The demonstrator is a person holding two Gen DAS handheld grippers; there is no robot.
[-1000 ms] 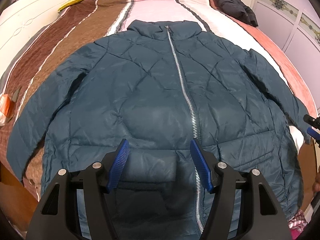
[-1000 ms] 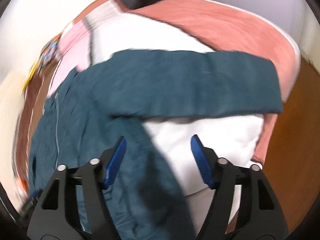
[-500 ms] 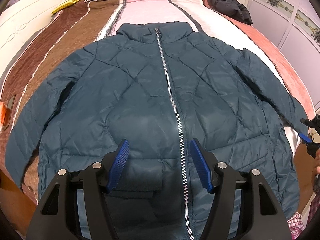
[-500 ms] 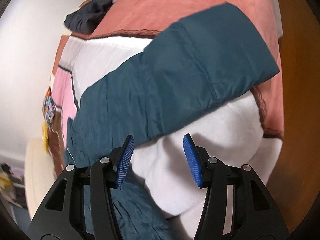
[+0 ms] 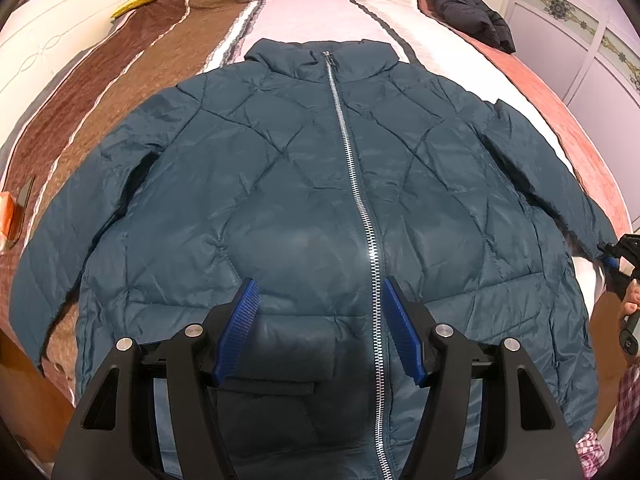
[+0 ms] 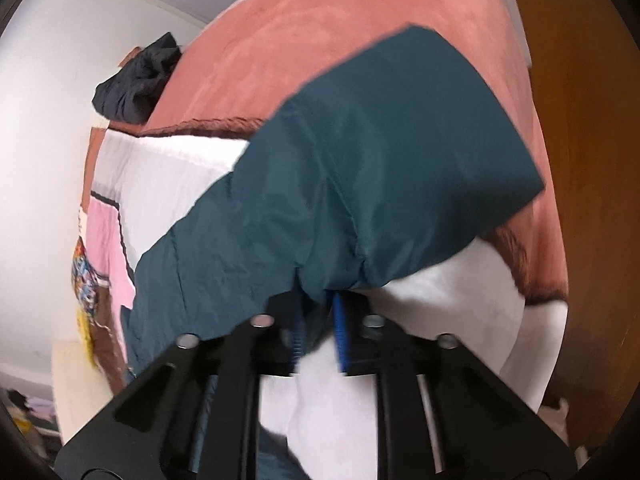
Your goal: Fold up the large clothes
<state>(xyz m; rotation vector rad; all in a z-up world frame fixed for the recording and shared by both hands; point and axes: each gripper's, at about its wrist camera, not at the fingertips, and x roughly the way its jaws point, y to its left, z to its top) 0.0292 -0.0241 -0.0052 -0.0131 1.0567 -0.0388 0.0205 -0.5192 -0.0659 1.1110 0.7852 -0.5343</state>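
The right gripper (image 6: pixel 318 330) pinches the sleeve (image 6: pixel 360 184) of a teal quilted zip-front jacket (image 5: pixel 280 200), its body lying leftward beneath the spread, empty left gripper (image 5: pixel 318 334).

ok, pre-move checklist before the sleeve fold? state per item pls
1. Right gripper shut on the sleeve: ok, cloth bunched between the pads.
2. Left gripper open above the lower front of the jacket, holding nothing: ok.
3. Zipper closed up to the collar: ok.
4. Jacket spread flat on the bed: ok.
5. Black garment apart from the jacket: ok.
6. How deep the grip sits on the sleeve: cannot tell, right view is blurred.
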